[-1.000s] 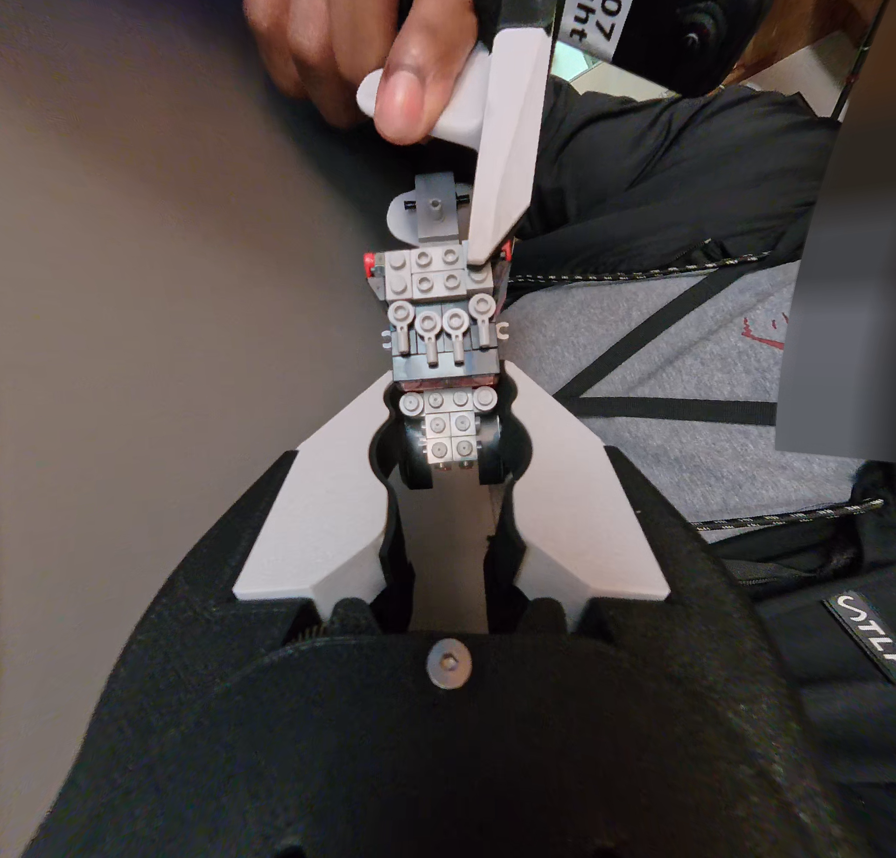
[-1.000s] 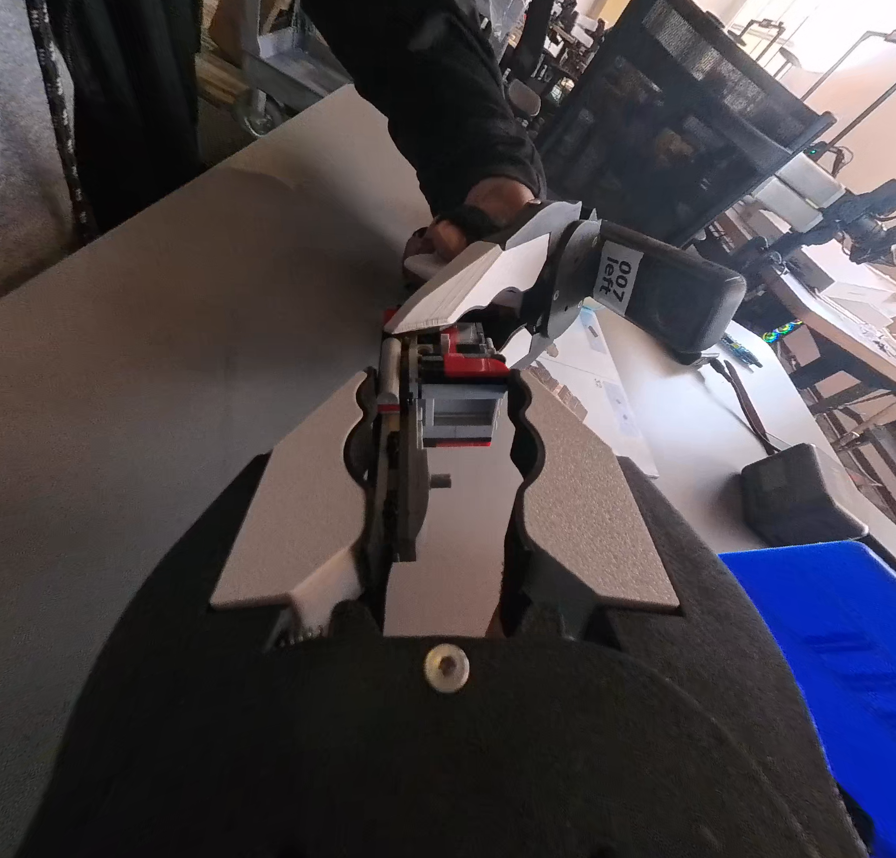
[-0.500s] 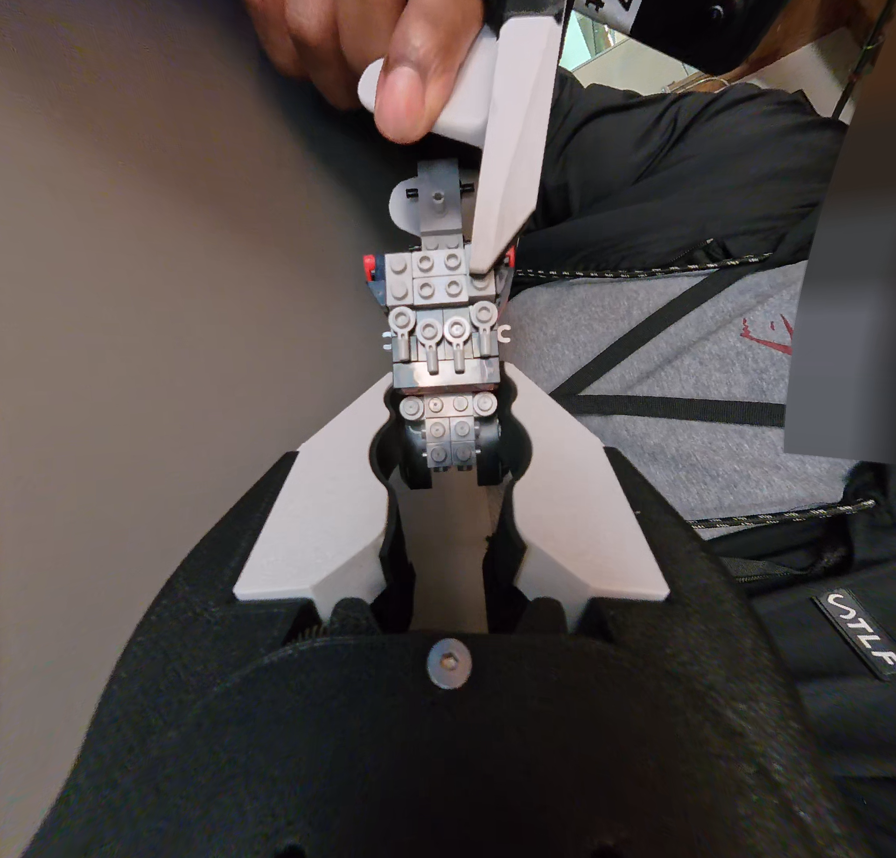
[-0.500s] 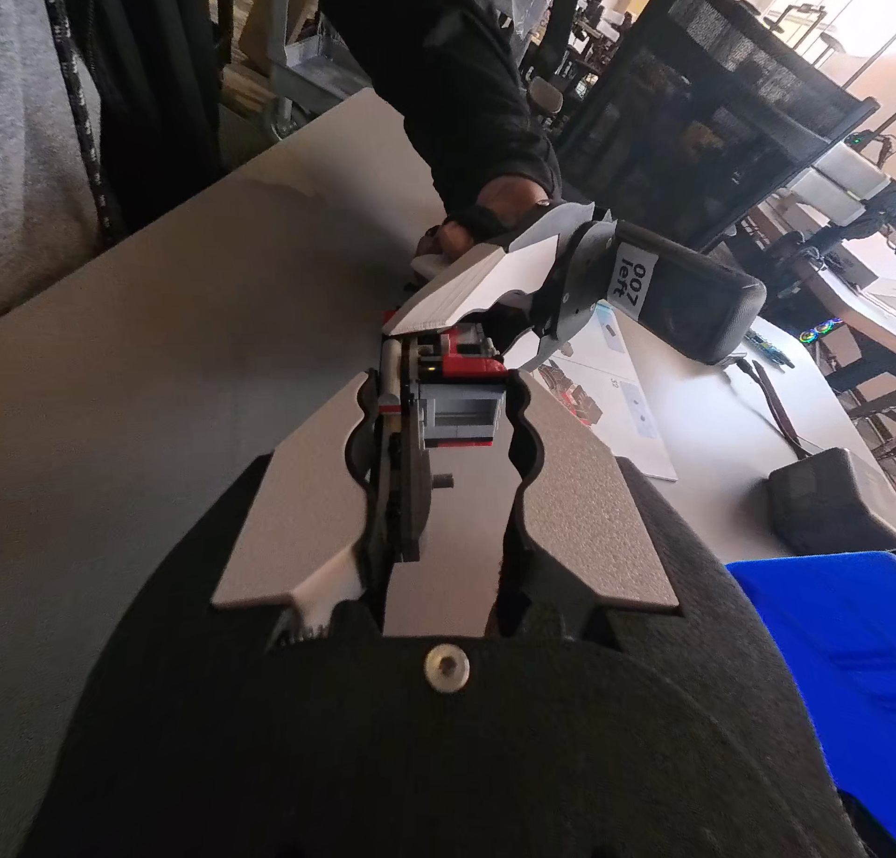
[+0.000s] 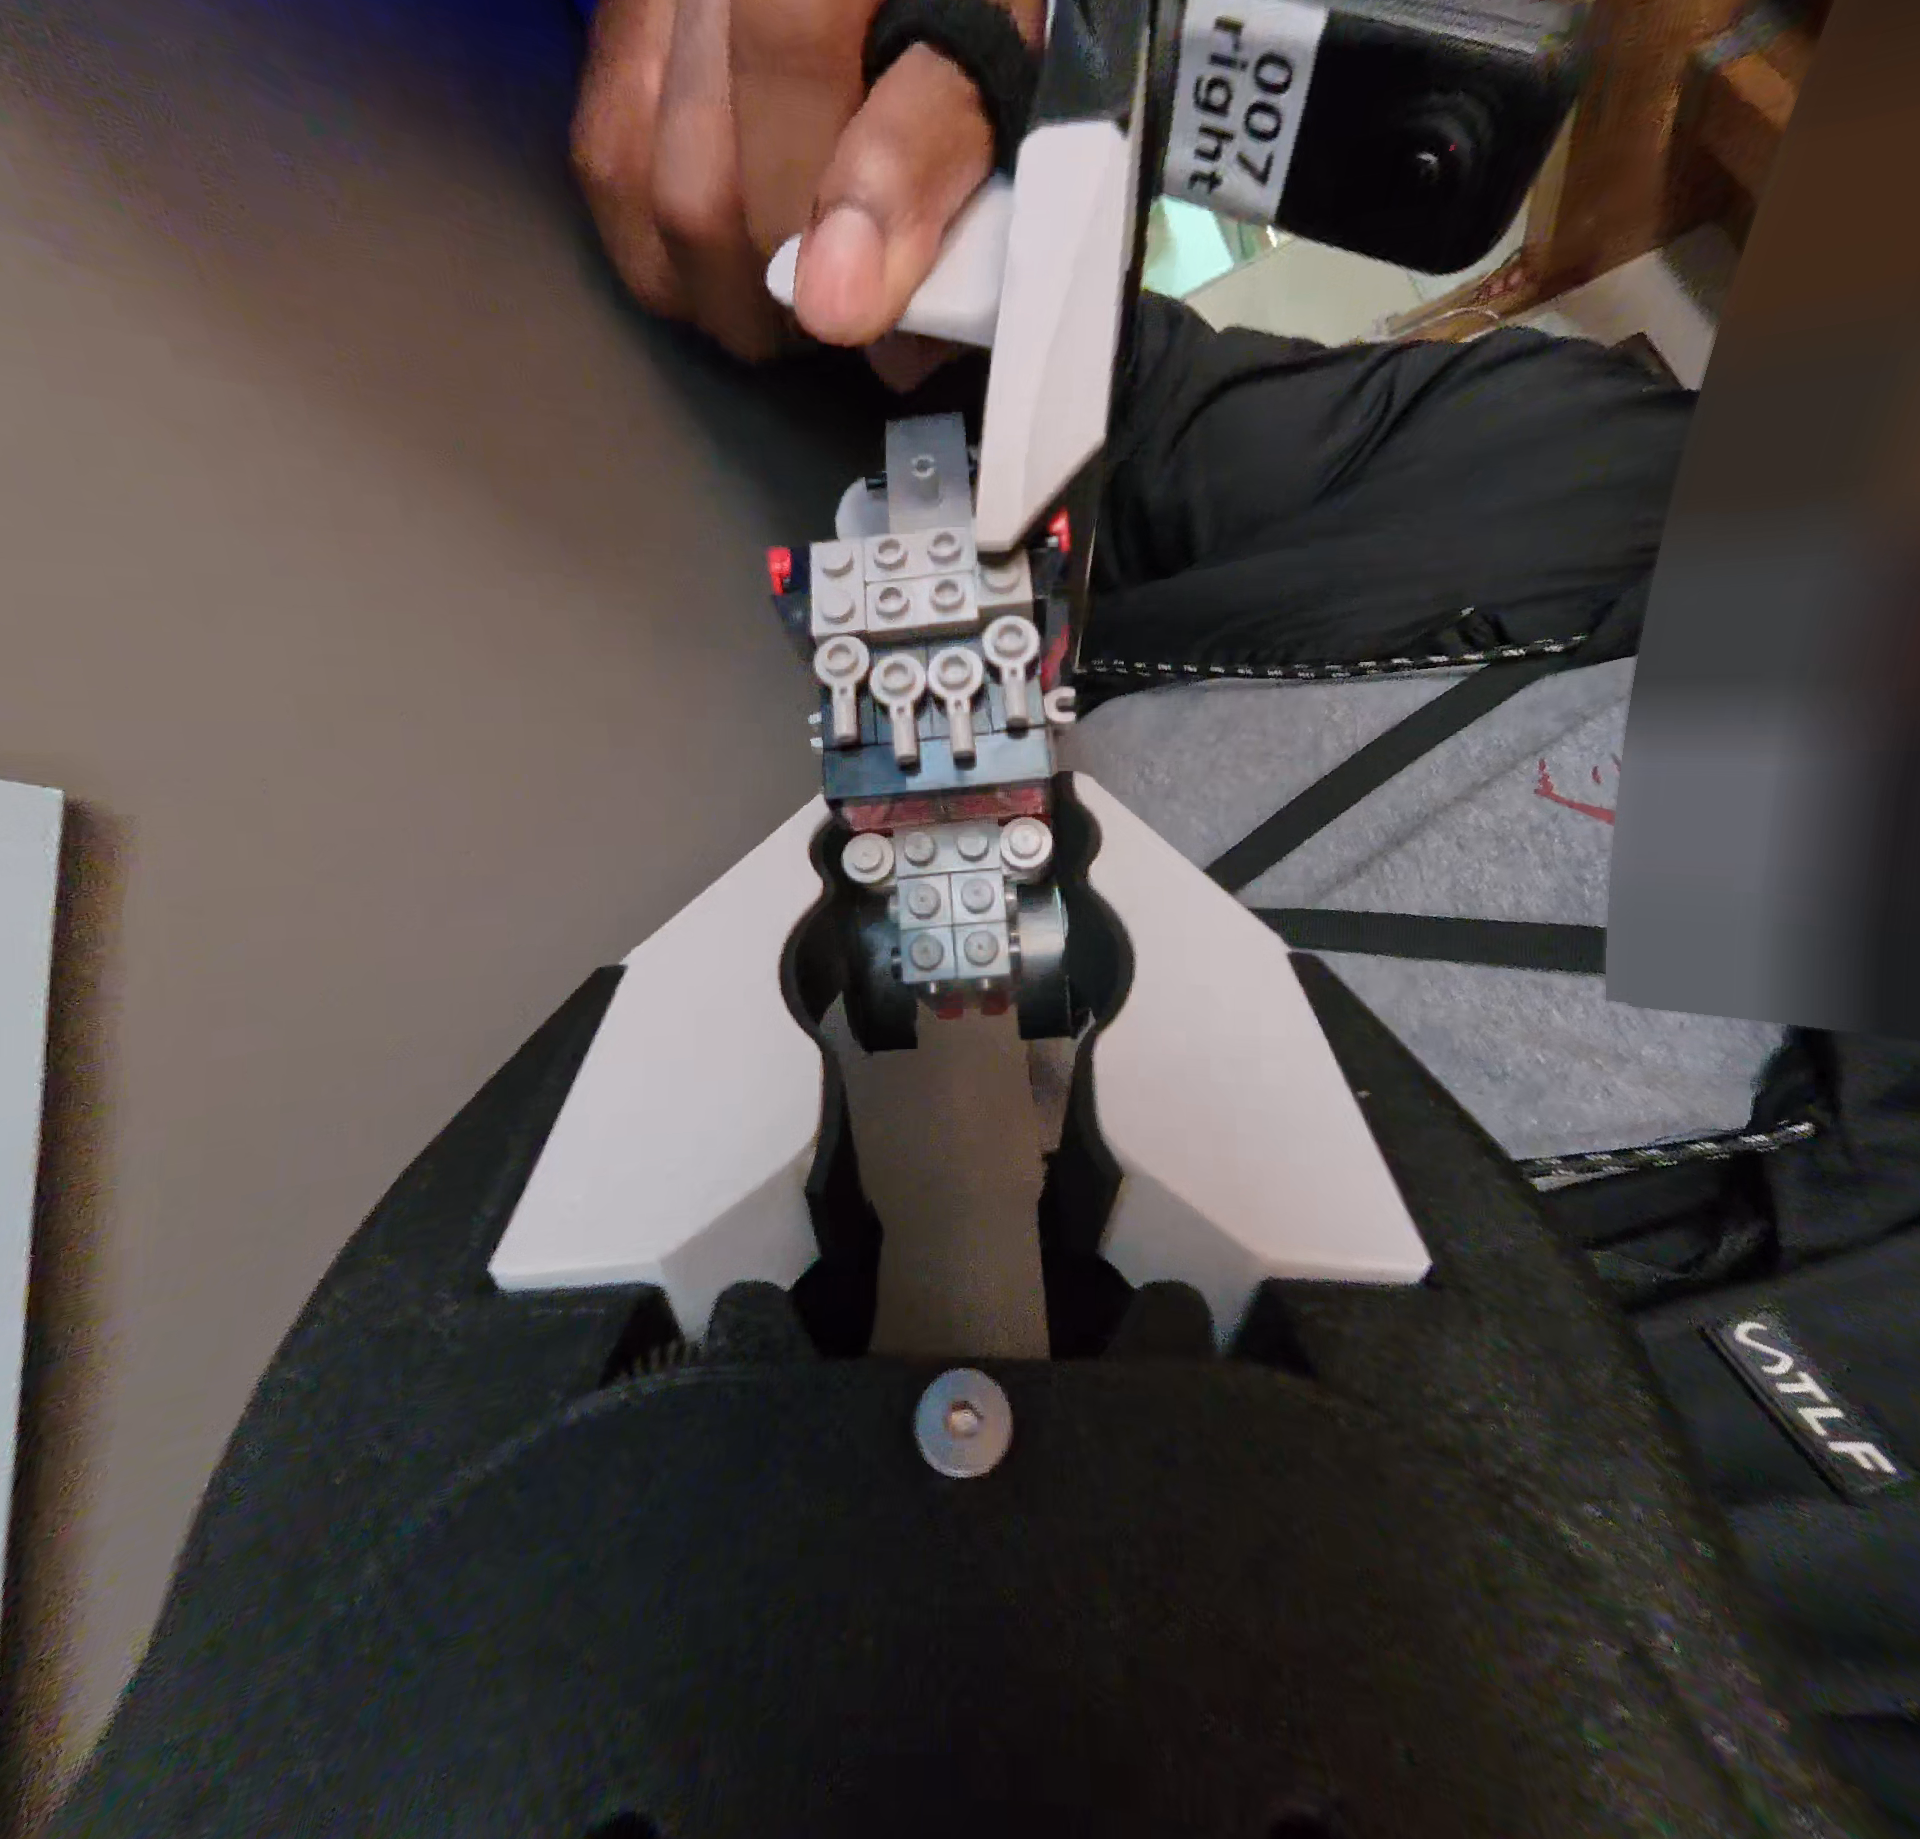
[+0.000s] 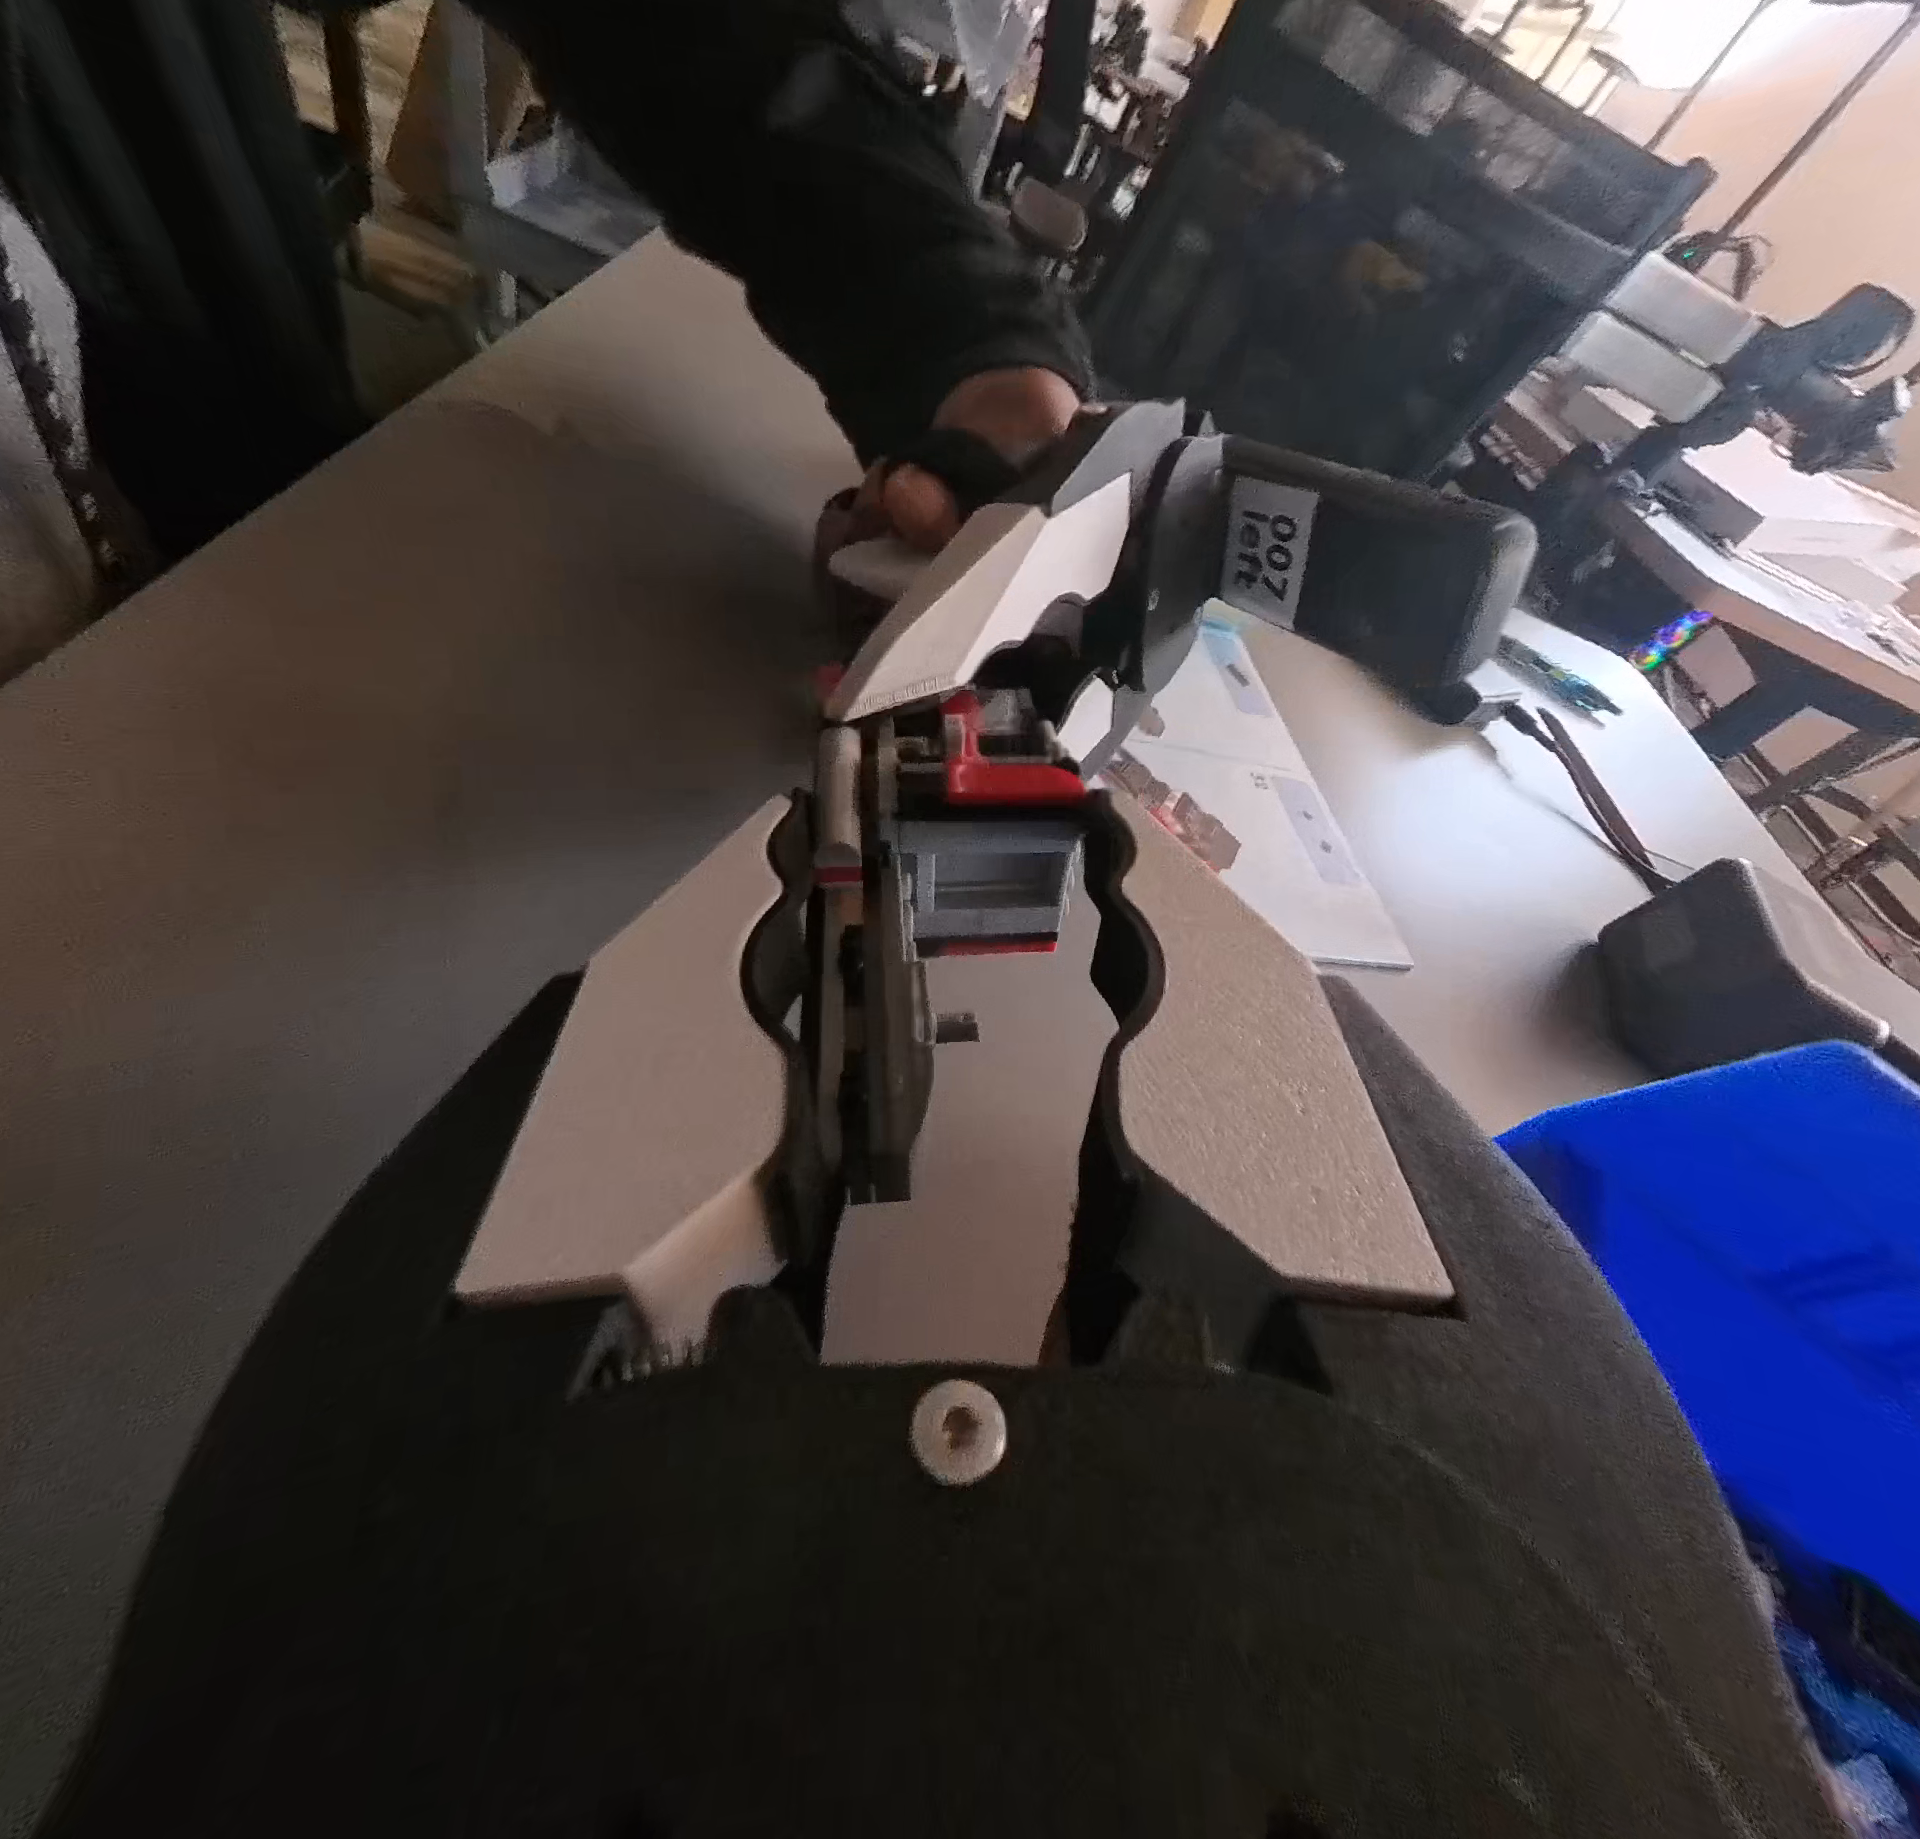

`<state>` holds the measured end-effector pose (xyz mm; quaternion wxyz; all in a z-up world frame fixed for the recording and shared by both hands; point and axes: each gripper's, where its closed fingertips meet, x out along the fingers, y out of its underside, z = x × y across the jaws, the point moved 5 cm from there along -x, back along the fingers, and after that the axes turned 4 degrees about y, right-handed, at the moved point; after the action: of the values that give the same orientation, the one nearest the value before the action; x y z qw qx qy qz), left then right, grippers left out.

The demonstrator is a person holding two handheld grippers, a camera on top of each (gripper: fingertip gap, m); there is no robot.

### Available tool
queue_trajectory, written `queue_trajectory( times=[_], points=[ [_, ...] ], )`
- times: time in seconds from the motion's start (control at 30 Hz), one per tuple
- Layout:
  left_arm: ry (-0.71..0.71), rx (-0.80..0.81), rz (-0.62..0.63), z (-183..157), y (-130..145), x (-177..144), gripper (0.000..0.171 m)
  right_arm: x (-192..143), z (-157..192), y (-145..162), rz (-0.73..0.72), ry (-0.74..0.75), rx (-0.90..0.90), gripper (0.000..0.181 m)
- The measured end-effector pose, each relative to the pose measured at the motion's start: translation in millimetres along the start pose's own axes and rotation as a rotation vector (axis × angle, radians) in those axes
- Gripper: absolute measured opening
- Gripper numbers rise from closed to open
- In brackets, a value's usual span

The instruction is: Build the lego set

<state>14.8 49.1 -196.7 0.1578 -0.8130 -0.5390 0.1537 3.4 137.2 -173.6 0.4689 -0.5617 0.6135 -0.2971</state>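
A small lego model of grey, black and red bricks is held in the air between both grippers. My left gripper is shut on its near end, where black wheels and grey studded plates show. My right gripper comes in from above and its finger lies against the model's far end. In the right wrist view my right gripper is shut on the model, with a thin grey plate against its left finger. The left gripper's finger shows beyond it.
The grey table lies below. An open instruction booklet, a black pouch and a blue bin are to the right. A white sheet edge is at the left. The person's grey top is close behind. Only a small space, under 4 cm, lies between the two pairs of fingers. Both grippers' tips are roughly 30 centimetres from the black pouch.
Both grippers keep their hold on the model. The held pair has drifted a little, and a white sheet edge has come into the left wrist view.
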Motion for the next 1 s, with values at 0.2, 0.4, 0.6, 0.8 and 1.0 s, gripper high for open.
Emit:
queue_trajectory(
  times=[0.2, 0.4, 0.6, 0.8, 1.0],
  points=[
    [-0.061, 0.1, -0.09, -4.5, -1.4, -5.8, 0.042, 2.2, 0.6, -2.7, -0.018, 0.071, -0.011, 0.054],
    [-0.088, 0.143, -0.13, -7.6, 1.0, -8.4, 0.056, 4.9, 3.9, -6.0, -0.024, 0.09, -0.057, 0.054],
    [-0.085, 0.103, -0.077, -5.7, 0.8, -9.1, 0.049, 9.2, 12.6, -4.9, -0.004, 0.057, -0.105, 0.054],
    [-0.089, 0.097, -0.217, -10.5, -10.0, -21.9, 0.072, 7.2, 8.1, -3.8, 0.0, 0.11, -0.141, 0.051],
    [-0.149, 0.059, -0.318, -6.0, 4.5, -24.7, 0.078, 7.4, 5.5, 1.8, 0.021, 0.152, -0.208, 0.051]
  ],
)
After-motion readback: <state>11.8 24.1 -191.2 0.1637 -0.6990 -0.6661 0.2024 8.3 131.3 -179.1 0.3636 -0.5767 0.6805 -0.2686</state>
